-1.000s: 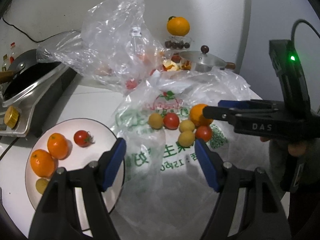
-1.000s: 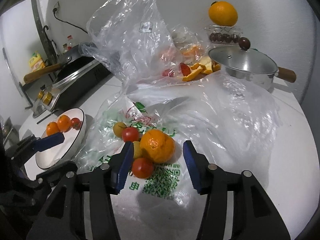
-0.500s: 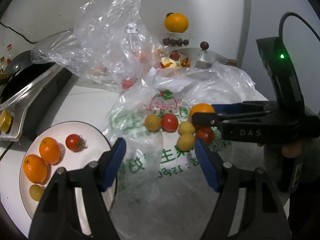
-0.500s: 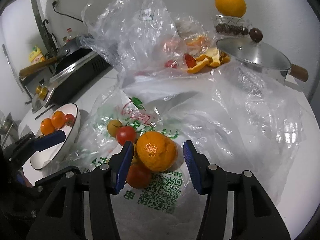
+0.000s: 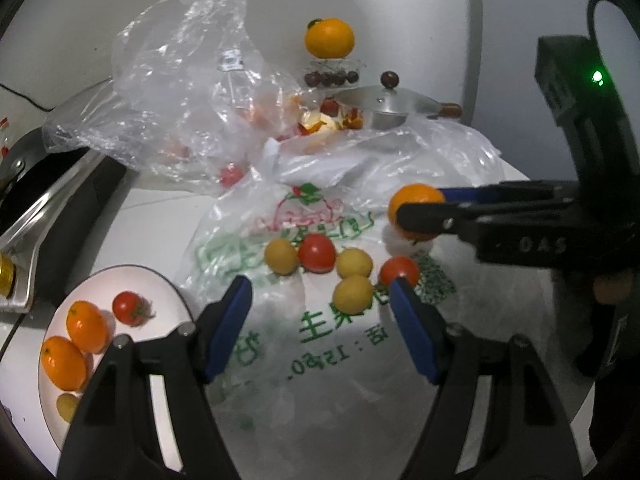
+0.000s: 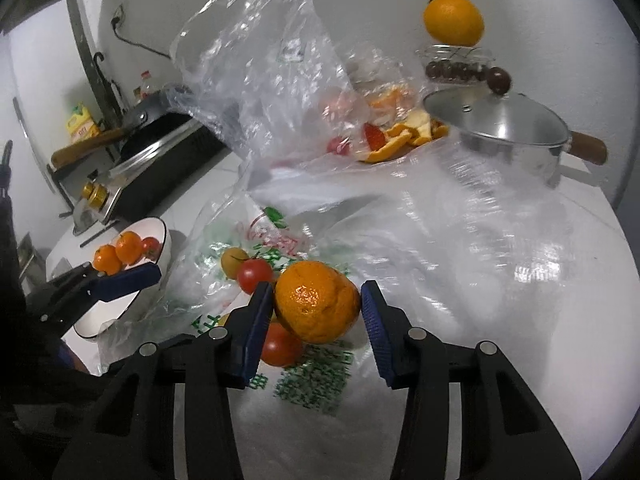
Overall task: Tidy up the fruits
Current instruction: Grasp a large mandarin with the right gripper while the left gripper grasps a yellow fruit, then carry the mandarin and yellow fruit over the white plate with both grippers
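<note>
My right gripper [image 6: 316, 308] is shut on an orange mandarin [image 6: 317, 307] and holds it a little above the printed plastic bag [image 6: 304, 384]; it shows in the left wrist view too [image 5: 416, 216]. Two red tomatoes [image 5: 318, 253] and three small yellow fruits [image 5: 353, 294] lie on the bag [image 5: 312, 344]. My left gripper [image 5: 320, 312] is open and empty, just in front of these fruits. A white plate [image 5: 160, 292] at the lower left holds two mandarins [image 5: 86, 326], a tomato [image 5: 128, 308] and a yellow fruit.
A crumpled clear bag [image 5: 176, 92] with fruit stands behind. A steel pot with lid [image 6: 508, 128], orange peels [image 6: 400, 136], a jar of dark fruit topped by an orange [image 6: 454, 20] stand at the back. A stove with a pan [image 6: 152, 148] is at the left.
My right gripper closed on the mandarin and lifted it off the bag. The left gripper shifted slightly closer to the fruit pile, still open.
</note>
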